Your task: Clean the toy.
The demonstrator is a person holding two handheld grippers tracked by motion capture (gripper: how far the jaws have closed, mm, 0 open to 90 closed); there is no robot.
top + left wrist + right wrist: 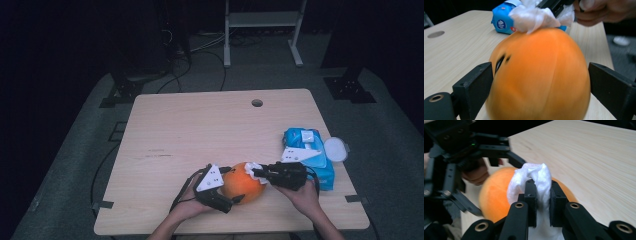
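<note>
From above, the orange ball (242,182) sits near the table's (200,130) front edge, right of its middle, between both hands. The left gripper (231,185) brackets it so it can't roll; the right gripper (258,172) presses a white wipe (252,167) onto its top. A blue wipe pack (310,150) lies by the right edge, handy for refills.

In the left gripper view, the wide-spread jaws flank the ball (541,75); whether they touch I cannot tell.

In the right gripper view, the jaws are pinched tight on the wipe (534,180), bunched for rubbing the ball (496,195).
</note>
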